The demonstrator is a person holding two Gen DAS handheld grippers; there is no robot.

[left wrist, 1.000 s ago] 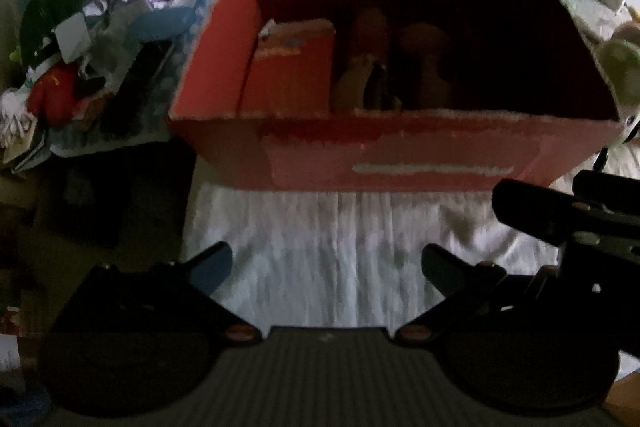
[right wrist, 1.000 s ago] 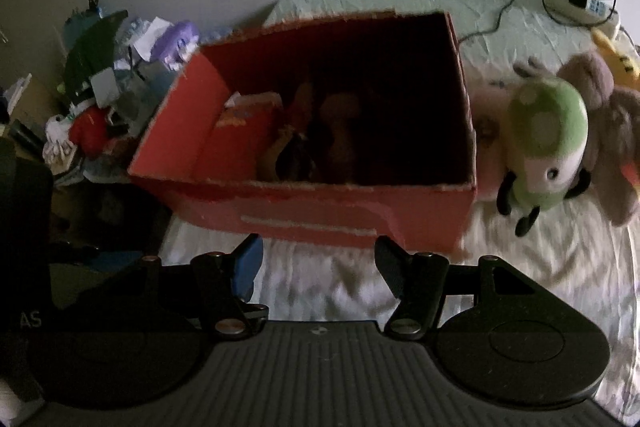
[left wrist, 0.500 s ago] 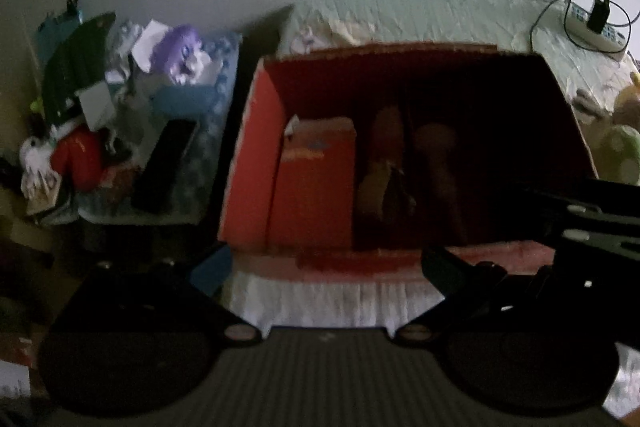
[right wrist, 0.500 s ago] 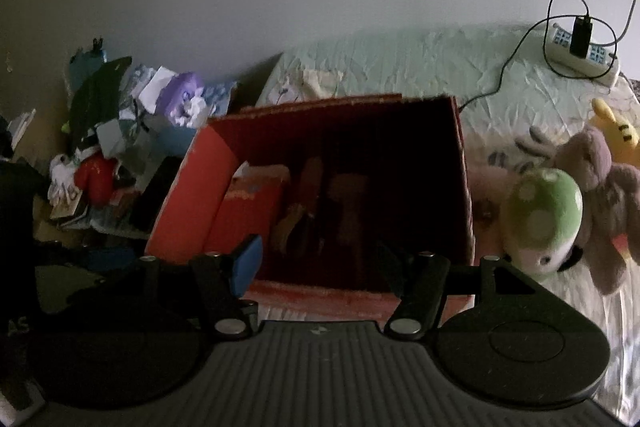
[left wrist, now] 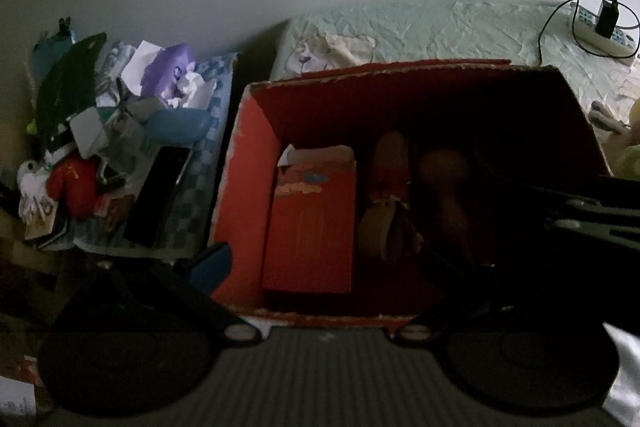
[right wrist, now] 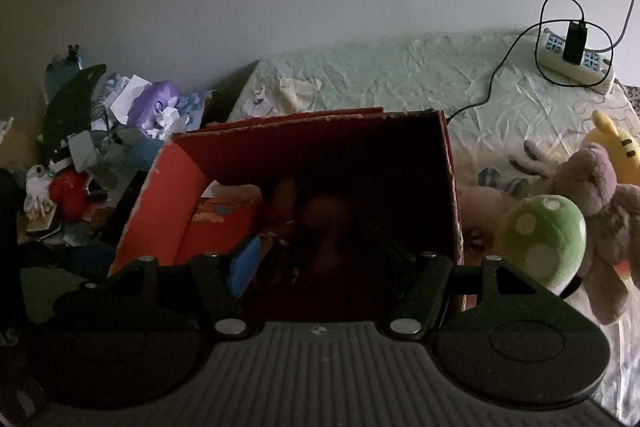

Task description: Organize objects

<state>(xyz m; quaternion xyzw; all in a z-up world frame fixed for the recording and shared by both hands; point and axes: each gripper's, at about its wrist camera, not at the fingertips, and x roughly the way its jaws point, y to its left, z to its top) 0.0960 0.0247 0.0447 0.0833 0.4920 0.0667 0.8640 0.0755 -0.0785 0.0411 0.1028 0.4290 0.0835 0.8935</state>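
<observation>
An open red cardboard box [left wrist: 248, 163] [right wrist: 160, 195] sits on the bed. Inside it, a smaller red box [left wrist: 312, 223] stands at the left, with brown soft toys [left wrist: 388, 203] beside it; the right half is too dark to read. My left gripper [left wrist: 332, 267] hangs open and empty over the box's near edge. Over the same near edge my right gripper [right wrist: 324, 259] is open, nothing between its fingers. The right gripper's dark body [left wrist: 580, 211] shows at the right of the left wrist view.
Right of the box lie a green mushroom plush [right wrist: 540, 239], a grey-brown plush [right wrist: 600, 187] and a yellow plush [right wrist: 616, 147]. A power strip [right wrist: 576, 59] with a cable rests on the far bed. A heap of clutter with a purple toy [left wrist: 170, 75] stands left.
Both grippers have moved forward over the box, from facing its front wall to looking down into it. Neither has changed its opening.
</observation>
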